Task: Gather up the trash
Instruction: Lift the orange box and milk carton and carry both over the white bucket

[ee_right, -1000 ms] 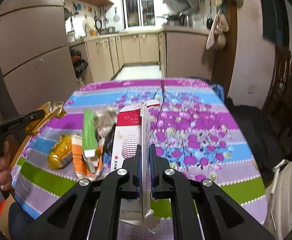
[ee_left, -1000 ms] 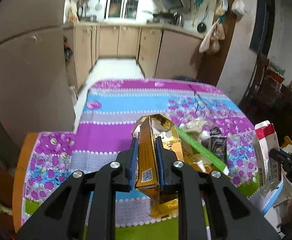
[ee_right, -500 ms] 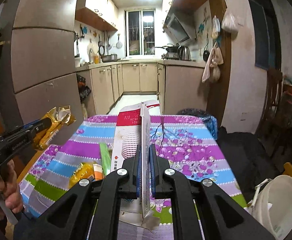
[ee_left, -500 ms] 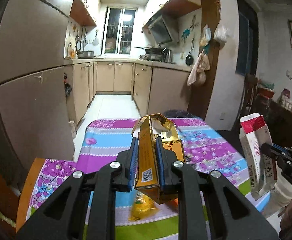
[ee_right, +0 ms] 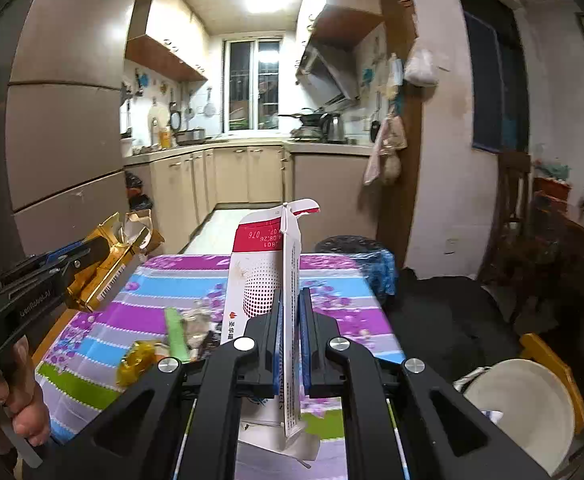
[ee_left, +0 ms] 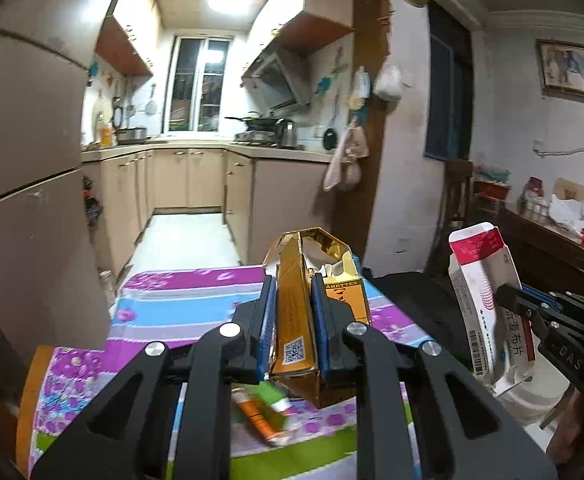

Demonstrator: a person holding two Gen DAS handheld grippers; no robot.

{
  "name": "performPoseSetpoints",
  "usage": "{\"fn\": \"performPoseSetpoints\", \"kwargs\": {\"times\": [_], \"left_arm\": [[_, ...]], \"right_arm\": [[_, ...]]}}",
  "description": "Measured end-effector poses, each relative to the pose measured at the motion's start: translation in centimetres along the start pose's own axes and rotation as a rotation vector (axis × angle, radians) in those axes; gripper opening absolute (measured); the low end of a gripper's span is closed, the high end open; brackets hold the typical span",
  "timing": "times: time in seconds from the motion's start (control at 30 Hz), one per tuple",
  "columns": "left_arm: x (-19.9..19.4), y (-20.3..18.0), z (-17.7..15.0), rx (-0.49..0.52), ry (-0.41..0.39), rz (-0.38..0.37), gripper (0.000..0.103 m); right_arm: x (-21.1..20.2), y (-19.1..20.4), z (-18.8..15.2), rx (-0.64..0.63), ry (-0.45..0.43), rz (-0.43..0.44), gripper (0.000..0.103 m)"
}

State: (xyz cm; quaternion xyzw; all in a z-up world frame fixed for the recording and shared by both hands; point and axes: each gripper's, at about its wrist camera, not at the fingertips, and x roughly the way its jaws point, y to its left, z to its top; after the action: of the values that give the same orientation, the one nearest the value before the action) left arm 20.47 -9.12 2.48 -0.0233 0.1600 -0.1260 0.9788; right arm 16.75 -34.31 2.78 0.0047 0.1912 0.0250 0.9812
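Note:
My left gripper point(ee_left: 294, 300) is shut on a gold cigarette box point(ee_left: 292, 308) and holds it above the table; it also shows at the left of the right wrist view point(ee_right: 104, 268). My right gripper point(ee_right: 291, 308) is shut on a flattened white and red carton point(ee_right: 268, 276), also held above the table and seen at the right of the left wrist view point(ee_left: 484, 288). More trash lies on the striped floral tablecloth point(ee_right: 332, 280): a green strip point(ee_right: 177, 332), a yellow wrapper point(ee_right: 136, 362), an orange and green tube point(ee_left: 264, 412).
A white bin point(ee_right: 520, 408) stands low at the right beside the table. A dark chair with black cloth point(ee_right: 452, 308) is to the right. A fridge point(ee_right: 60, 152) stands at the left, the kitchen cabinets point(ee_right: 248, 176) behind.
Both grippers have risen and tilted up with their boxes; the table has dropped lower in both views and the white bin has come into view.

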Motion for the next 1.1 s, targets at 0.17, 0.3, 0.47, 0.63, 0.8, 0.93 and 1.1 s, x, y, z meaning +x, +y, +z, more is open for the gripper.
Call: {"fn": "performPoseSetpoints", "kwargs": {"times": [0.17, 0.3, 0.47, 0.63, 0.8, 0.93, 1.1], "left_arm": [[0.5, -4.3, 0.4, 0.024, -0.003, -0.072, 0.017], [1.2, -7.7, 0.4, 0.045, 0.003, -0.128, 0.017], [2.3, -12.7, 0.2, 0.08, 0.028, -0.21, 0.017], [3.4, -17.6, -0.1, 0.112, 0.063, -0.286, 0.017], [4.9, -22.4, -0.8, 0.144, 0.106, -0.355, 0.017], [6.3, -26.3, -2.1, 0.172, 0.163, -0.405, 0.017], [9.0, -30.3, -3.5, 0.193, 0.264, -0.445, 0.017]], "right_arm": [[-2.2, -4.0, 0.6, 0.022, -0.005, -0.069, 0.008], [-4.1, -7.6, 0.9, 0.047, -0.003, -0.128, 0.008], [-5.9, -12.5, 0.3, 0.08, 0.019, -0.196, 0.008], [-7.7, -18.2, -0.6, 0.125, 0.057, -0.271, 0.008], [-8.5, -23.5, -2.1, 0.167, 0.107, -0.334, 0.008], [-8.2, -28.4, -3.6, 0.209, 0.177, -0.371, 0.008], [-6.5, -33.7, -5.9, 0.276, 0.28, -0.373, 0.008]]}}
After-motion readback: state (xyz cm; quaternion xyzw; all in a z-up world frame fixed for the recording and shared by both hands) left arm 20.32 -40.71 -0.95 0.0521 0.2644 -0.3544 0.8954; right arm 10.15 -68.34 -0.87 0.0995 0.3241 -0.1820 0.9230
